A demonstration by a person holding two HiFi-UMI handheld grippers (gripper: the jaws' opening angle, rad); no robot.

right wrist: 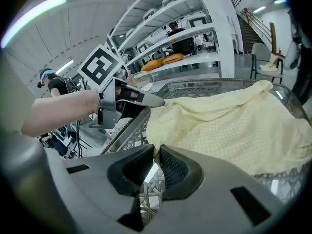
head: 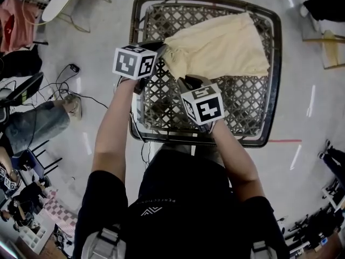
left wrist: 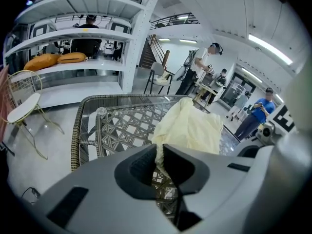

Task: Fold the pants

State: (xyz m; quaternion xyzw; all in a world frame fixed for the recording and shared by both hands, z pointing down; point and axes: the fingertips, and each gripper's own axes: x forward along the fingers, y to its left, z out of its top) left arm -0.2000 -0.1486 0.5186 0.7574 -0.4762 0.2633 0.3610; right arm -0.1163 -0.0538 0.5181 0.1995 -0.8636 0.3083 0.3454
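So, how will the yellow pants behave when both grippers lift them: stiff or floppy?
Probably floppy: the pants sag in wrinkles between the left gripper and the right gripper. Likely light: two small edge pinches hold them.

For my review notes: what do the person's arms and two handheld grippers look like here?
The left gripper and right gripper share a light grey moulded shell with black ribbed gripping faces. Each carries a white cube printed with black square markers. The person wears a black short-sleeved shirt with small pale print on the front; the forearms are uncovered.
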